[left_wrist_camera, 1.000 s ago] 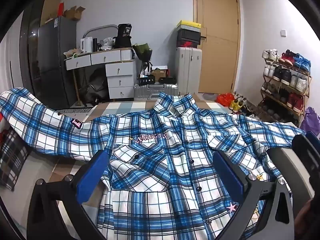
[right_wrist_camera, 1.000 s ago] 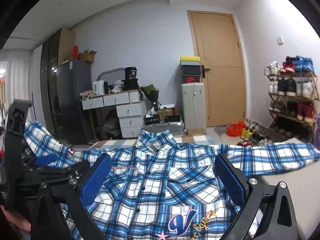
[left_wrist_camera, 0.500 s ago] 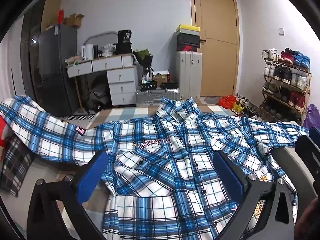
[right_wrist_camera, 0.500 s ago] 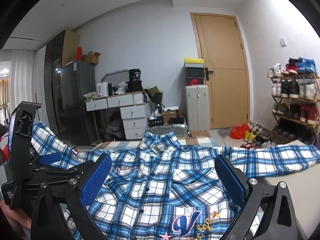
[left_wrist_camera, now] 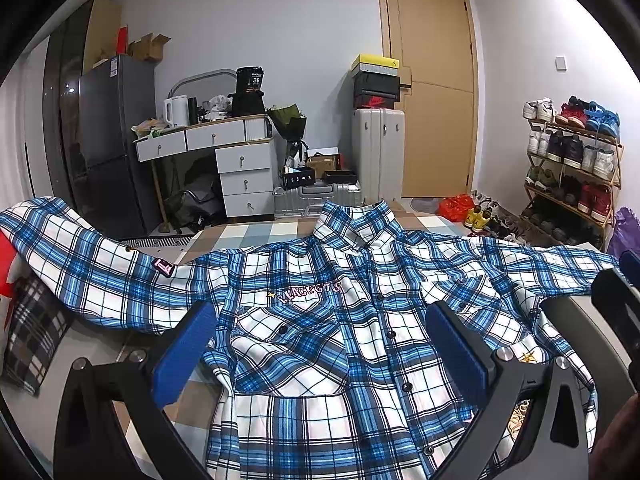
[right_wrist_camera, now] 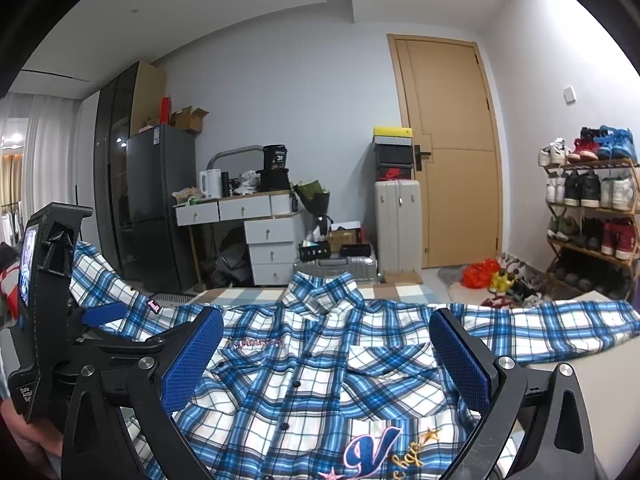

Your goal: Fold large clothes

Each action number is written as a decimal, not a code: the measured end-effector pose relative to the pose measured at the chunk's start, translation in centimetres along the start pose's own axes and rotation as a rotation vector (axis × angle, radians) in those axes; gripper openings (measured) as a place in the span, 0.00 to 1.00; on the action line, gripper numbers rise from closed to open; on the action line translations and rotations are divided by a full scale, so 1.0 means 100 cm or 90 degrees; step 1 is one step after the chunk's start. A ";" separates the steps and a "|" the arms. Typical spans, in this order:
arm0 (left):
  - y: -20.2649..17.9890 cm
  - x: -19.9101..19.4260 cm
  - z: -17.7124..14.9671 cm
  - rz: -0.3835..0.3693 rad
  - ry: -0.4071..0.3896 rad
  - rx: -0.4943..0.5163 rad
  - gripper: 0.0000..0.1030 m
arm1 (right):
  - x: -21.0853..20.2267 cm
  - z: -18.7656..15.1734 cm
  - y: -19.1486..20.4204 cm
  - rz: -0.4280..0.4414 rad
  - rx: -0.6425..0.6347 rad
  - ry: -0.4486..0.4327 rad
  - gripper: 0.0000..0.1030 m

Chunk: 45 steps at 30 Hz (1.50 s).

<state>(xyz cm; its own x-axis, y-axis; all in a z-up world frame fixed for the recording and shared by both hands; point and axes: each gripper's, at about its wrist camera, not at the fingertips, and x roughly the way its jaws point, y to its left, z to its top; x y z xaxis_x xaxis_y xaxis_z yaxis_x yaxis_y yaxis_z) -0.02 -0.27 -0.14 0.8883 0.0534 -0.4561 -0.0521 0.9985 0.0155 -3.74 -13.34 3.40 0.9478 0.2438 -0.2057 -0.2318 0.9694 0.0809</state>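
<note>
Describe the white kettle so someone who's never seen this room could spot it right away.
Find the tall dark fridge on the left wall; beside it stands a white desk with drawers. The kettle stands on the desk's left end, the only plain white jug among dark clutter, beside a slim black bottle.

Shirt [left_wrist_camera: 340,344] flat on table [left_wrist_camera: 256,232]; suitcase [left_wrist_camera: 378,152] behind, beside door [left_wrist_camera: 434,80].
</note>
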 end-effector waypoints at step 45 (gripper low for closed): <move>0.001 0.002 -0.003 -0.023 0.022 -0.009 0.99 | 0.002 -0.001 -0.015 -0.012 0.043 0.013 1.00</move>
<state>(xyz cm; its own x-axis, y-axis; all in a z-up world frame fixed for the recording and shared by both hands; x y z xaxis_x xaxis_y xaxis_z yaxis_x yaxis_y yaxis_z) 0.03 -0.21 -0.50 0.8735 0.0168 -0.4865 -0.0273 0.9995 -0.0145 -3.21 -14.71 3.16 0.9469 0.2273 -0.2274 -0.1987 0.9697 0.1422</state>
